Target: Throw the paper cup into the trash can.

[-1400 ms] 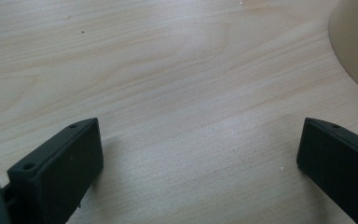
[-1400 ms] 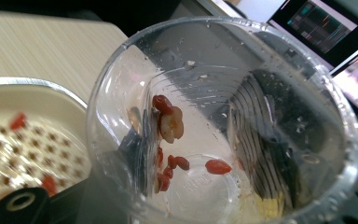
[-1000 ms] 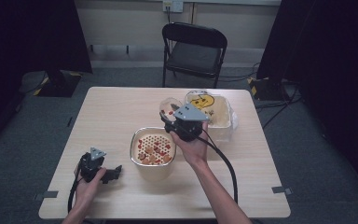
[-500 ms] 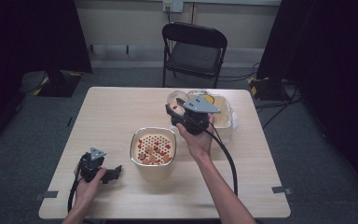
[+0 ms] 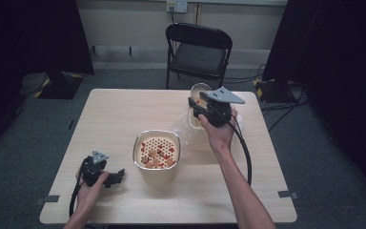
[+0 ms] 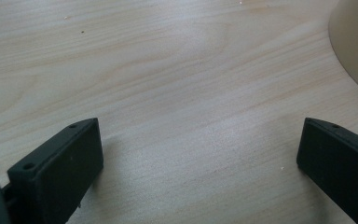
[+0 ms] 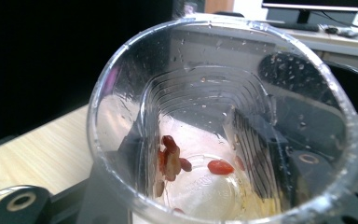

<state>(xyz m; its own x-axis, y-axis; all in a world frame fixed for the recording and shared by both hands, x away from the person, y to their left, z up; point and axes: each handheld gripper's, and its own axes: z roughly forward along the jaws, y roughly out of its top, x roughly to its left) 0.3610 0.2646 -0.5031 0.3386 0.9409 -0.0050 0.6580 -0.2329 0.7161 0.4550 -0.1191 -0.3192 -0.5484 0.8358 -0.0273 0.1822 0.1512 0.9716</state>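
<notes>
Clear plastic cup [image 7: 223, 140] held aloft over far right of table [image 5: 124, 114], squeezed between right gripper [image 5: 198, 107] jaws, mouth toward the camera; a few red bits clinging at bottom, so likely just emptied. Strainer bowl [image 5: 156, 151] at table centre, holding red and tan pieces, probably the catch. Left gripper [image 6: 200, 154] resting on wood beside bowl, jaws spread wide, empty, out of the way.

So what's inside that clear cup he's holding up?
The clear plastic cup is nearly empty: a few red, berry-like bits cling near its bottom, and droplets speckle the walls. Its lowest edge is cut off from view. The right hand-held gripper clamps it.
</notes>
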